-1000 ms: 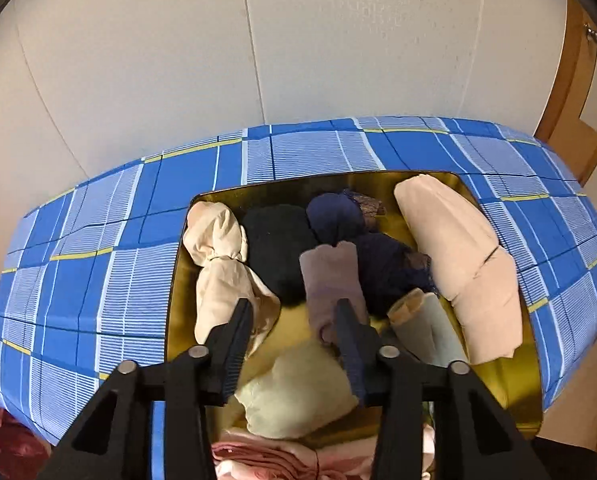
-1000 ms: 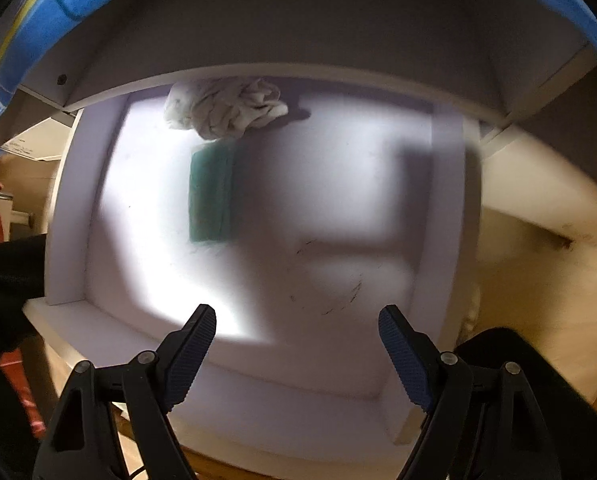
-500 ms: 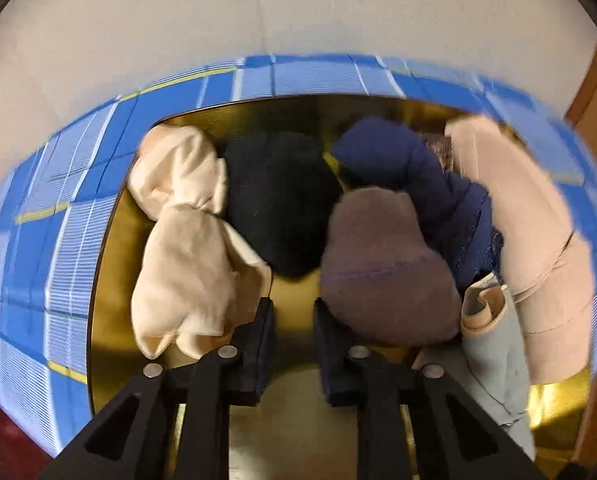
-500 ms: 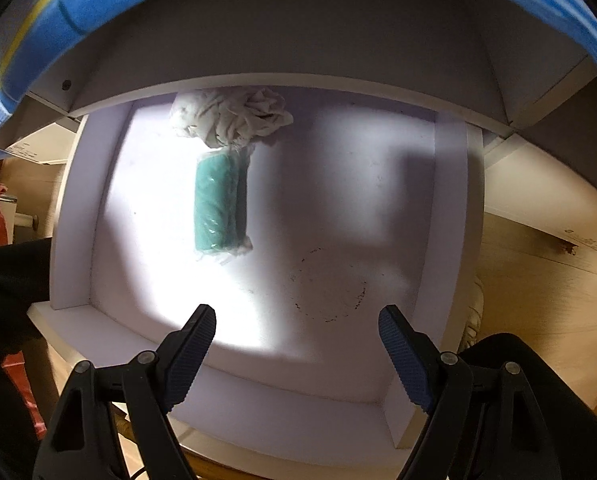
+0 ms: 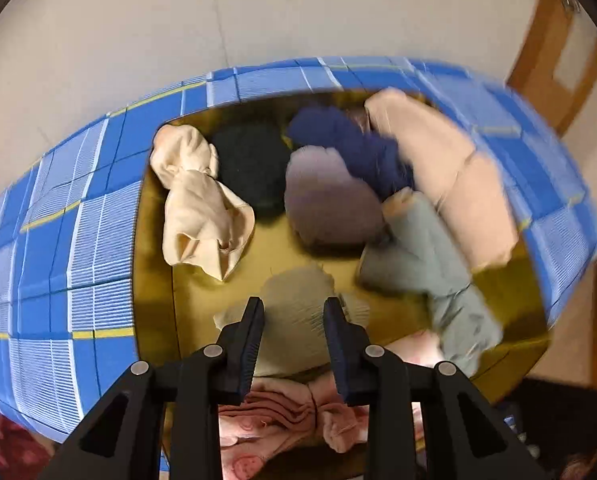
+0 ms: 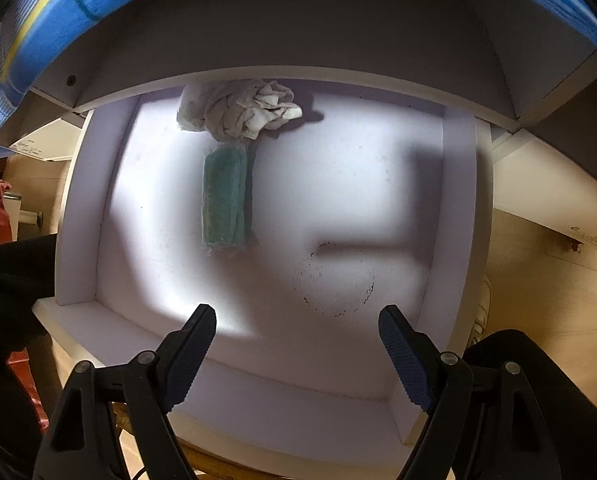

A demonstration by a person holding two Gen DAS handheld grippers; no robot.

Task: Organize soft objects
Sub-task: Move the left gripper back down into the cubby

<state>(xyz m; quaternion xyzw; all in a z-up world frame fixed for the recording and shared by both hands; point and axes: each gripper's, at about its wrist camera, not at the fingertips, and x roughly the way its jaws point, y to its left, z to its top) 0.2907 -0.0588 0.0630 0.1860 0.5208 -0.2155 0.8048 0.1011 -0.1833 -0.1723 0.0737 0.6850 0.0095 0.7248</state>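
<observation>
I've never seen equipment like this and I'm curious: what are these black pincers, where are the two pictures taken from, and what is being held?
There is no robot here. A person holds a two-finger gripper in each hand, and each has a camera looking along its fingers. The left camera shows the left gripper over a gold box of rolled soft items, which sits on a blue checked cover. Its fingers look closed on a pale bundle. The right camera looks down into a white drawer containing a green roll and a crumpled white cloth. The right gripper is open and holds nothing.
</observation>
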